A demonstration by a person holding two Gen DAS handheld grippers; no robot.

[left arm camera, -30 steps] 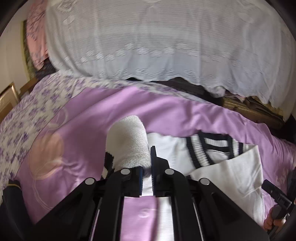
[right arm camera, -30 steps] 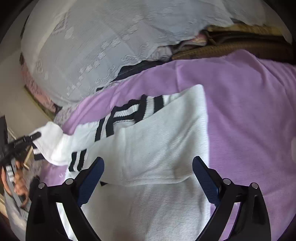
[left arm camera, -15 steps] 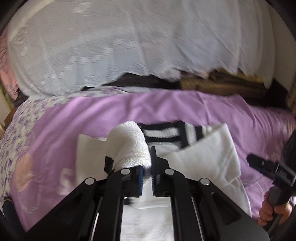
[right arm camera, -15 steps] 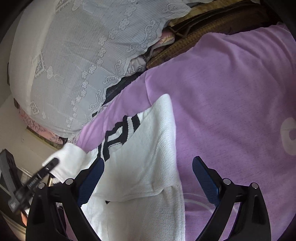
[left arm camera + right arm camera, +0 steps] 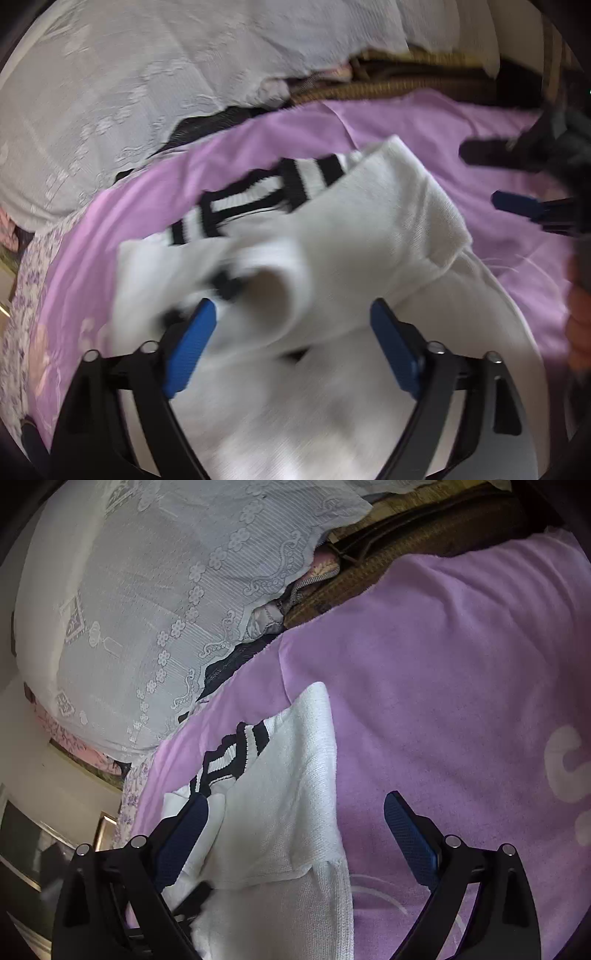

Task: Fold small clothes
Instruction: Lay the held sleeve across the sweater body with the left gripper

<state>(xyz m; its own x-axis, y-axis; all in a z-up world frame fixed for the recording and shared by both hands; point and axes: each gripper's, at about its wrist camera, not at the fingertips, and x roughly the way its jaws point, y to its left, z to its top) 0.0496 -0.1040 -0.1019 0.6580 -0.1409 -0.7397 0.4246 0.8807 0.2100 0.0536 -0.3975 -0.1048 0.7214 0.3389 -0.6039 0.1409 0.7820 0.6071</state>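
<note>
The left gripper [image 5: 291, 328] has just been opening and its blue pads now stand wide apart, pressing on nothing: the white sleeve [image 5: 266, 288] it carried across lies loose and blurred between them, its dark-banded cuff just beside the left-hand pad. The sleeve rests on top of the small white sweater [image 5: 373, 229], which lies spread on the purple blanket [image 5: 424, 122] directly under and ahead of these jaws, its black-and-white striped collar [image 5: 258, 195] at the far end. The garment's long axis therefore runs away from the left gripper, roughly in line with its fingers. The right gripper [image 5: 295, 830] is also wide open and holds nothing; in its own view the sweater's folded right edge passes between its pads, with bare blanket under the right-hand one. From the left wrist view it hangs off to the right, apart from the cloth, beside the person's hand [image 5: 580, 325]. With both sleeves apparently laid inward, the next fold likely brings hem toward collar, and the left gripper sits nearer the body of the garment. Behind everything a white lace cover [image 5: 147, 602] drapes over piled bedding.
</note>
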